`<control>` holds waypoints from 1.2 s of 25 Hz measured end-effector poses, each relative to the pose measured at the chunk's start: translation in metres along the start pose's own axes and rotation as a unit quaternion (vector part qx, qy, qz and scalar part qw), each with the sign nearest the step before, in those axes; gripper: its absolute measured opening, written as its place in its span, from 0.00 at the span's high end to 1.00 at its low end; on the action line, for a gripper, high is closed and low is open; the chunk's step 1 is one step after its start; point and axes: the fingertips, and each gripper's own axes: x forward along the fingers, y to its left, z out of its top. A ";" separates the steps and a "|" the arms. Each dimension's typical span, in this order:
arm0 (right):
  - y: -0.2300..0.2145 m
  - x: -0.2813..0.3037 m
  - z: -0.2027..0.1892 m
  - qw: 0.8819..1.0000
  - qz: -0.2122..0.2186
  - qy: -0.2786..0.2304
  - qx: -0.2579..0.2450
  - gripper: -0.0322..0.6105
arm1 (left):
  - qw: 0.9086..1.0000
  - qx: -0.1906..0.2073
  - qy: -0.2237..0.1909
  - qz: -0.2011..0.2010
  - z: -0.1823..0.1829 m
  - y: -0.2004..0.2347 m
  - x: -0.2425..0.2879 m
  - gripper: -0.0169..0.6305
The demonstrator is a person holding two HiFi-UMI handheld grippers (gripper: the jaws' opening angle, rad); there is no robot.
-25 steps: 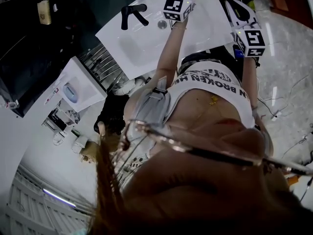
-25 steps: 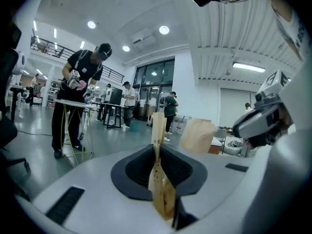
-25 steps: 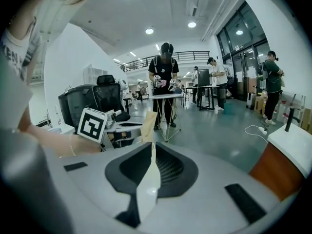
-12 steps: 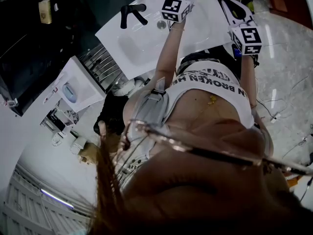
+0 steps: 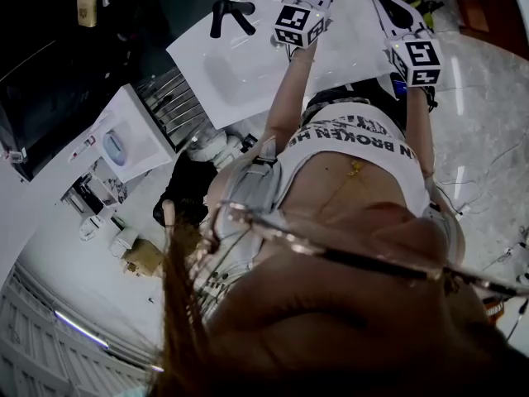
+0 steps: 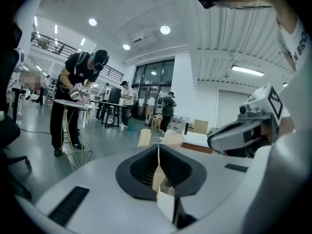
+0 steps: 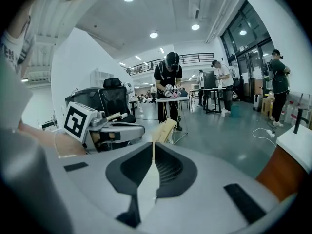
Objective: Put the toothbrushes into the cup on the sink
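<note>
L gripper (image 6: 158,139) clenched, empty; R gripper (image 7: 158,135) closing, nothing btwn jaws. Both at top centre over sink (image 5: 240,64). Toothbrushes, cup not visible; nearer hand unclear.

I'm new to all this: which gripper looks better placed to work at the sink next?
Probably the left. The left gripper hangs over the white sink near the black faucet; the right gripper, empty jaws closing, sits out at the sink's edge. No toothbrush or cup shows.
</note>
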 end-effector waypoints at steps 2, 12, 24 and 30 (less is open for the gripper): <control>0.005 0.003 0.002 1.000 0.008 0.001 -0.004 0.90 | 1.000 0.001 0.002 -0.002 0.004 -0.008 -0.007 0.95; 0.044 0.001 0.031 0.997 0.061 -0.029 -0.039 0.90 | 0.999 -0.019 -0.034 0.001 0.043 -0.045 -0.052 0.95; 0.090 -0.016 0.078 0.987 0.109 -0.085 -0.086 0.90 | 0.996 0.008 -0.078 0.036 0.092 -0.056 -0.108 0.95; 0.102 -0.022 0.088 0.983 0.123 -0.091 -0.103 0.91 | 0.996 0.014 -0.081 0.044 0.098 -0.061 -0.121 0.95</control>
